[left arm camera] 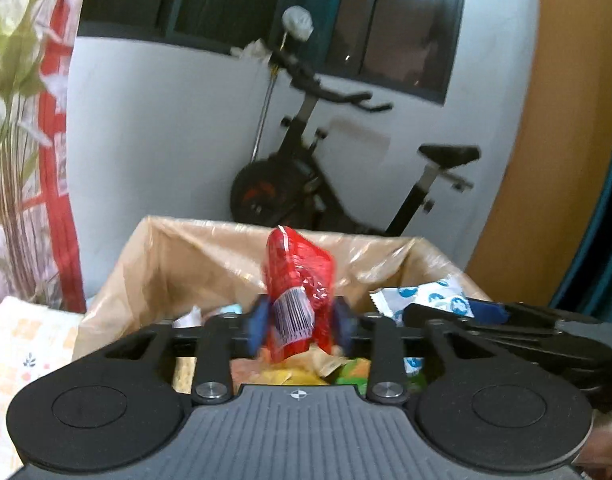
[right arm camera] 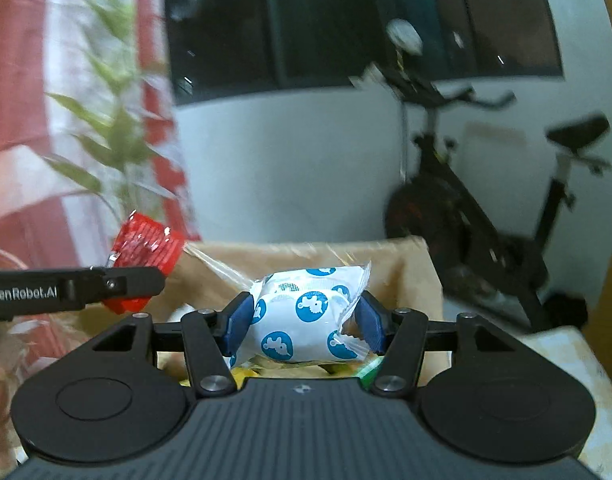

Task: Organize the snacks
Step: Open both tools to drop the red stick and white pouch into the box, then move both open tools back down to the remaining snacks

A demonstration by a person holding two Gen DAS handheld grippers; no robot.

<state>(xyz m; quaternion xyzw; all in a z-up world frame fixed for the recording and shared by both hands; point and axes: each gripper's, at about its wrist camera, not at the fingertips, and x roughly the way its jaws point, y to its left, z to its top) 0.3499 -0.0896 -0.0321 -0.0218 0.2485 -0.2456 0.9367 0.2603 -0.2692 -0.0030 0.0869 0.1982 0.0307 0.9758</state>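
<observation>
Glossy red wrapper (left arm camera: 297, 288); crinkly plastic-lined box (left arm camera: 193, 256); matt pads (left arm camera: 257, 320).

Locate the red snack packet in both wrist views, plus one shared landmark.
Left wrist: red snack packet centre frame, upright between the left tool's blue pads, above the lined box.
Right wrist: same packet at mid-left, poking up past the left tool's black finger.
Shared landmark: black exercise bike against the white wall behind the box.

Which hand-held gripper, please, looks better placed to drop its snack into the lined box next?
Probably left: the left hand-held gripper has the red packet upright above the box, pads apparently loosened; the right hand-held gripper clamps its blue-spotted packet.
</observation>
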